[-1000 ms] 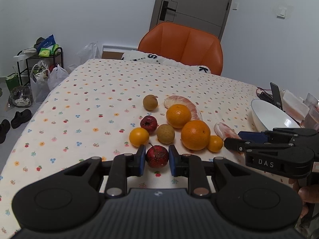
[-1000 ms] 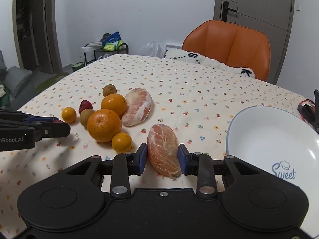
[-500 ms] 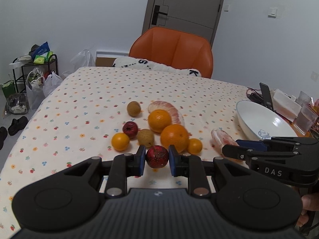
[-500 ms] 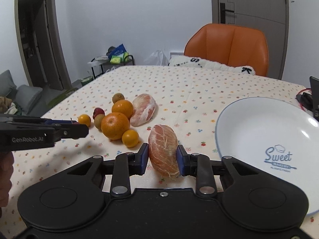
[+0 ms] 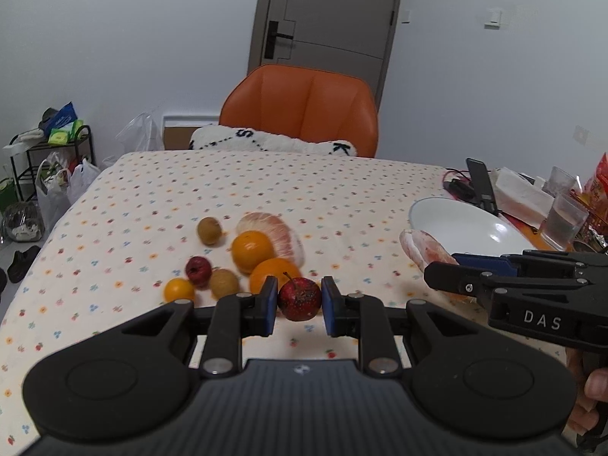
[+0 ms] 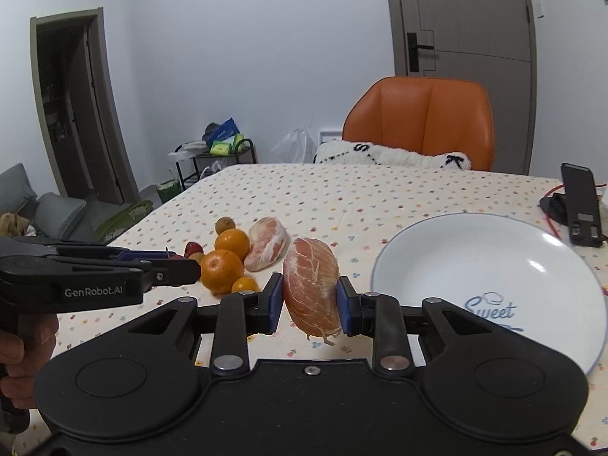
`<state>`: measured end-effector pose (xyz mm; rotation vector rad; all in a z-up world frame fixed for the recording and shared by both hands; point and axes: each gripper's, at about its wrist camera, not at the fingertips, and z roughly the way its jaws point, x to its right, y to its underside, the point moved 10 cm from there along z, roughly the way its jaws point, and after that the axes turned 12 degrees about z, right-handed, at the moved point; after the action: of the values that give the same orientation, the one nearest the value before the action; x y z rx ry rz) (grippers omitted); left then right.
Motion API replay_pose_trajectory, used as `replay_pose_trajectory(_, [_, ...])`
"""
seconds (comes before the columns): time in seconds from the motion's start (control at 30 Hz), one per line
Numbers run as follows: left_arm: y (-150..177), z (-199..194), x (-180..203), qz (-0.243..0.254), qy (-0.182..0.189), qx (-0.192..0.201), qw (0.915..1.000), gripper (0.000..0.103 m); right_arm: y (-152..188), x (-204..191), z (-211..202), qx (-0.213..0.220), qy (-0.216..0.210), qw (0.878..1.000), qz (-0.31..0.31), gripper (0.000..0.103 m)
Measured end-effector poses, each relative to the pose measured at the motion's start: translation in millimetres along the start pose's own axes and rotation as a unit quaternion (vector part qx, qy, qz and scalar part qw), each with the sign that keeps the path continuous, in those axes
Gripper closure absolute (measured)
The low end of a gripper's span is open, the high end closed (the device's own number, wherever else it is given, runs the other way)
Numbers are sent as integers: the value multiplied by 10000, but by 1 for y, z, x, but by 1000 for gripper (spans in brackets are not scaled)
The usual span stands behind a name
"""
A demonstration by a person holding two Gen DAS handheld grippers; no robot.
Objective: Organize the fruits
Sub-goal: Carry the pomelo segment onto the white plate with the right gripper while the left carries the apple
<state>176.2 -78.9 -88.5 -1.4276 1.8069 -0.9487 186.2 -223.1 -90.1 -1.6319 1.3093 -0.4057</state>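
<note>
A small dark red fruit (image 5: 299, 298) with a short stem is pinched between the left tool's (image 5: 296, 306) blue pads, off the surface. A peeled pink pomelo piece (image 6: 311, 292), veined with white pith, stands nearly upright in the right tool's (image 6: 311, 306) grip, left of the white plate (image 6: 490, 258). On the surface (image 5: 235, 186) lie two oranges (image 5: 252, 249), a second pomelo piece (image 5: 279, 231), two brownish fruits (image 5: 209, 230), a red fruit (image 5: 198, 270) and a small orange (image 5: 179, 290), clustered.
</note>
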Motion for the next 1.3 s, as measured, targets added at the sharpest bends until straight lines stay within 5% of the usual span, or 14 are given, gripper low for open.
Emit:
replay_pose_trajectory(1.0, [-37,37,72,422,393,87,9983,80,-8,81,-24,279,506,9966,589,75])
replay_pose_trajectory(1.3, [-48,50,91,542,434,70,9976,80,-9,98,-29,371,557,9939,878,55])
